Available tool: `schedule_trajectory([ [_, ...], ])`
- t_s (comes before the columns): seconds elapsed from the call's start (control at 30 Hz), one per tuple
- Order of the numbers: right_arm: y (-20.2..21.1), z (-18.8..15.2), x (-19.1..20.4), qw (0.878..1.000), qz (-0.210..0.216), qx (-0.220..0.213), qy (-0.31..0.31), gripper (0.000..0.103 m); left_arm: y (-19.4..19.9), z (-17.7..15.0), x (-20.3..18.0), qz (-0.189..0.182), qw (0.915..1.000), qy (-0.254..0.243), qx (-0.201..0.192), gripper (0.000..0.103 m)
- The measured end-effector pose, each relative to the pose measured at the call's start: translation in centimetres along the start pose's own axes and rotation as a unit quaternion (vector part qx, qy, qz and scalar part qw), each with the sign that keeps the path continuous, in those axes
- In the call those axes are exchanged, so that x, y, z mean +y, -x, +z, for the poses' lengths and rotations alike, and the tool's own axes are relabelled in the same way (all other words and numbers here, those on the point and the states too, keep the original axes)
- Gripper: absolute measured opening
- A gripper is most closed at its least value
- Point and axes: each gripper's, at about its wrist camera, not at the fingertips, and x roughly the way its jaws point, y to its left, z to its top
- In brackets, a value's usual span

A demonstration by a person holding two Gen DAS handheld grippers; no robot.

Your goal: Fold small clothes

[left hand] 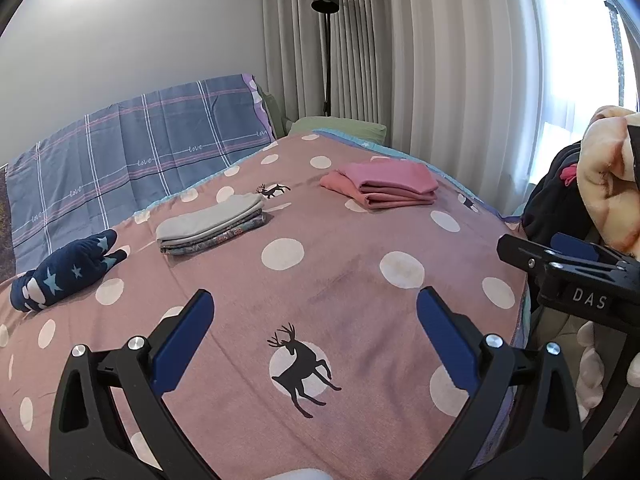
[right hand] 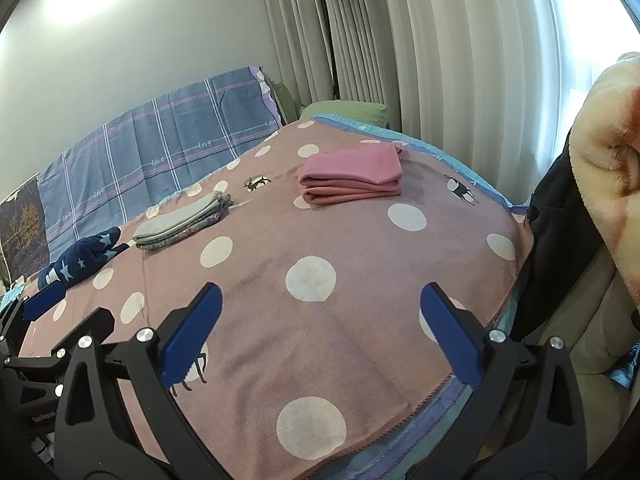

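Observation:
A folded pink stack (left hand: 384,184) (right hand: 354,178) lies at the far right of the bed. A folded grey stack (left hand: 210,228) (right hand: 182,220) lies left of it. A navy garment with stars (left hand: 66,270) (right hand: 82,258) lies crumpled at the far left. My left gripper (left hand: 316,308) is open and empty above the pink dotted blanket (left hand: 344,276). My right gripper (right hand: 322,304) is open and empty over the blanket (right hand: 312,332) near its right edge. It also shows at the right of the left wrist view (left hand: 548,258).
A pile of unfolded clothes, cream fleece (left hand: 612,176) (right hand: 604,152) over dark fabric, sits on a chair right of the bed. A plaid blue sheet (left hand: 132,152) covers the headboard side. A black floor lamp (left hand: 326,40) and curtains stand behind.

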Motion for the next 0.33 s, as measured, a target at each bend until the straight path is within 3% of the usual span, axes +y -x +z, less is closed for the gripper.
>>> schedule_trajectory([
  [0.33,-0.04,-0.09,0.2,1.0,-0.001,0.001,0.005,0.101,-0.2,-0.45,-0.03,0.001,1.0,-0.001,0.004,0.102],
])
